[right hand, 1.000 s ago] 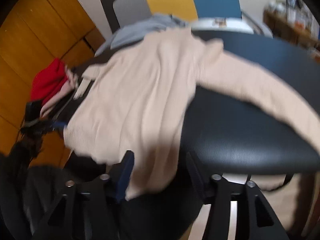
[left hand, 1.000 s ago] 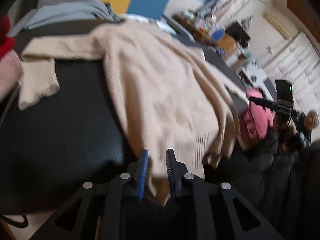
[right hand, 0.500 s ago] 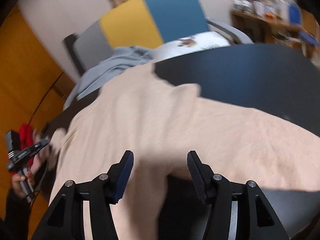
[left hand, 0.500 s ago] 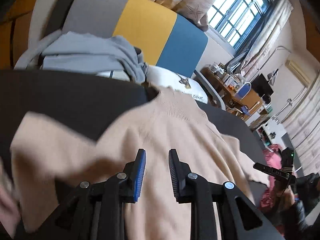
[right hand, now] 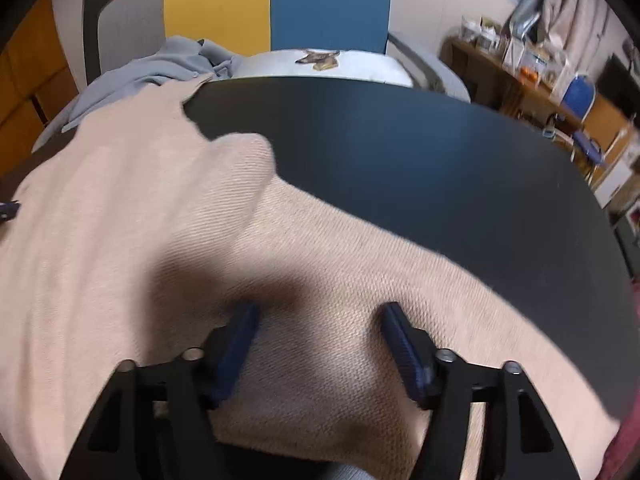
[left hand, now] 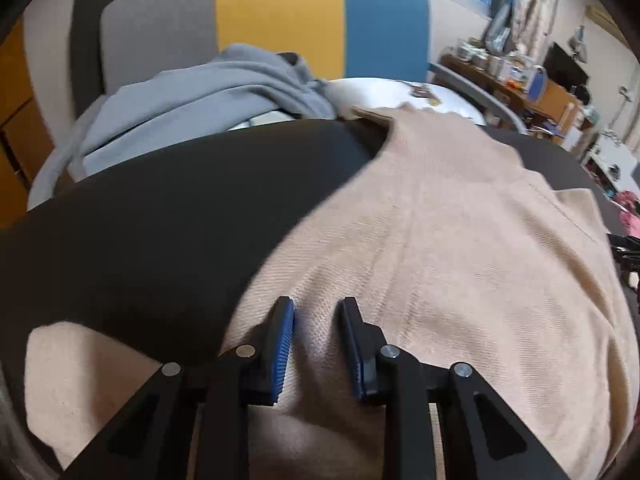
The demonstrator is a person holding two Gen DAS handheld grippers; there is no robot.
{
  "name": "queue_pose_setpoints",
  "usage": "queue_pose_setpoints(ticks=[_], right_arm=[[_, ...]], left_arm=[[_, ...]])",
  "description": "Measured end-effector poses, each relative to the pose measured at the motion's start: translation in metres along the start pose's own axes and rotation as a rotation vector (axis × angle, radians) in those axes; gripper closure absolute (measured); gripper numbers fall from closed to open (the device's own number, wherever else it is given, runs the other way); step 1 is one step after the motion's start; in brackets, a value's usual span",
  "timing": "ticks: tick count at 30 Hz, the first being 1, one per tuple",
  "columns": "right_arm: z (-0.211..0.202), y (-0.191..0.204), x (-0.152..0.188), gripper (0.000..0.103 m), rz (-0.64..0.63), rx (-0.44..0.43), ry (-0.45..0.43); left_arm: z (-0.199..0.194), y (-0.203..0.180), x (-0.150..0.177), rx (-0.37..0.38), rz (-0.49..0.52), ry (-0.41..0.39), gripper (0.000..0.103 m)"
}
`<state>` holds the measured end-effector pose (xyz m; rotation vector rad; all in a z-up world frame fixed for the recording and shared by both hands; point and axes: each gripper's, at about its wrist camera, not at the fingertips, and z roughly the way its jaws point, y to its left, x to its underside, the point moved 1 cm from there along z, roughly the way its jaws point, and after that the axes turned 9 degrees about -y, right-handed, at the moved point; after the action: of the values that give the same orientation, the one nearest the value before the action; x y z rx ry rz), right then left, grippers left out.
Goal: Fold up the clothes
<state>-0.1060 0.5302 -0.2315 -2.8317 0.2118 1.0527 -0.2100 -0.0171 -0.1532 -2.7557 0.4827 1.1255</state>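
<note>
A beige knit sweater [left hand: 460, 240] lies spread on a black round table [left hand: 160, 220], its collar at the far side. My left gripper [left hand: 317, 316] sits at the sweater's left side edge. Its jaws are narrow with knit pinched between them. One sleeve end [left hand: 80, 368] lies apart at the lower left. In the right wrist view the sweater [right hand: 120, 200] fills the left and the other sleeve [right hand: 420, 280] runs off to the right. My right gripper [right hand: 320, 316] stands wide open, low over the spot where that sleeve meets the body.
A grey garment [left hand: 200, 96] and a white cushion [right hand: 320, 68] rest on the grey, yellow and blue chair [left hand: 280, 12] behind the table. A cluttered wooden desk [right hand: 520, 60] stands far right. Bare black tabletop [right hand: 400, 140] lies beyond the right sleeve.
Both grippers went from the hem hanging off the near table edge to low over the sweater's upper part. The left jaws kept their narrow gap. The right stayed wide open.
</note>
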Motion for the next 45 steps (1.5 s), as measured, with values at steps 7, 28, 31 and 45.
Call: queue_pose_setpoints(ticks=[7, 28, 31, 45], right_arm=[[0.034, -0.036, -0.021, 0.000, 0.076, 0.039, -0.024], [-0.070, 0.158, -0.026, 0.002, -0.110, -0.445, -0.153], [-0.109, 0.236, -0.001, 0.002, -0.182, -0.710, -0.129], [-0.158, 0.357, 0.130, 0.097, -0.645, -0.721, -0.016]], left_arm=[[0.002, 0.043, 0.004, -0.011, -0.105, -0.025, 0.076], [-0.175, 0.050, 0.133, 0.071, -0.510, -0.085, 0.071], [-0.190, 0.046, 0.158, 0.079, -0.551, -0.070, 0.071], [-0.200, 0.032, 0.192, 0.218, -0.721, -0.040, 0.070]])
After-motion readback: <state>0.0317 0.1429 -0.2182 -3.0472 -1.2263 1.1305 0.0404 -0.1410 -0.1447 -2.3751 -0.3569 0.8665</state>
